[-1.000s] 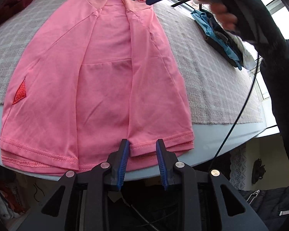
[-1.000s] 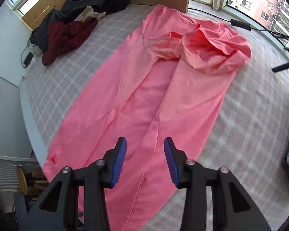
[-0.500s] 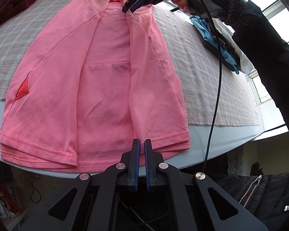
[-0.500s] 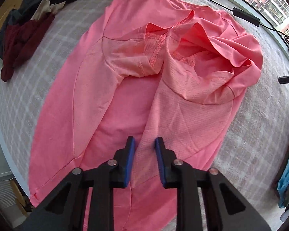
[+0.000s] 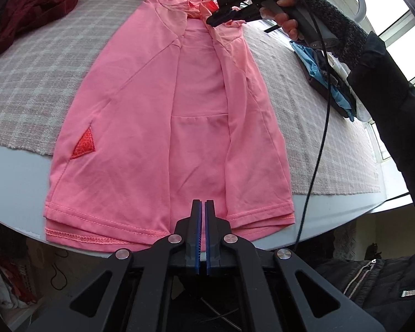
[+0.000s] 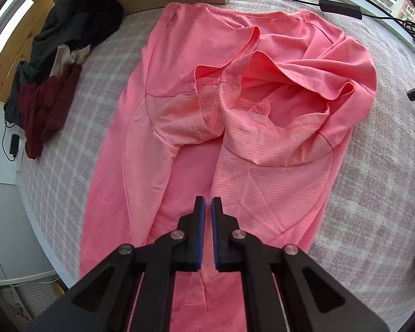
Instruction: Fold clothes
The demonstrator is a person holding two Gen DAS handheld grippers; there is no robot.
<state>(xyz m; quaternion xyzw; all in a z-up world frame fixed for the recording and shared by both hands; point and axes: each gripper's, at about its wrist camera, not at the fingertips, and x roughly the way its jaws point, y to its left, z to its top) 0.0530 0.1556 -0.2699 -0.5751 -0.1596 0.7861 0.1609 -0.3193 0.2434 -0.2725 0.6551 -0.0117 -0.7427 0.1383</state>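
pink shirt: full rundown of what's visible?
The pink shirt lies flat on the checked cloth, both long sides folded inward, hem overhanging the table's near edge. Thin knit, with mesh panels near the collar and a red triangular patch. The left gripper is shut on the hem; the right gripper pinches the right fold's edge near the rumpled collar.

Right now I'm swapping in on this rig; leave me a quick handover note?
Left gripper: shut on the bottom hem of the pink mesh-panelled sports shirt.
Right gripper: shut on the shirt's folded edge near the collar.
Shirt lies lengthwise on the checked cloth.
Done: both sides folded inward.
Left: smooth the bunched sleeve, fold the shirt end to end.
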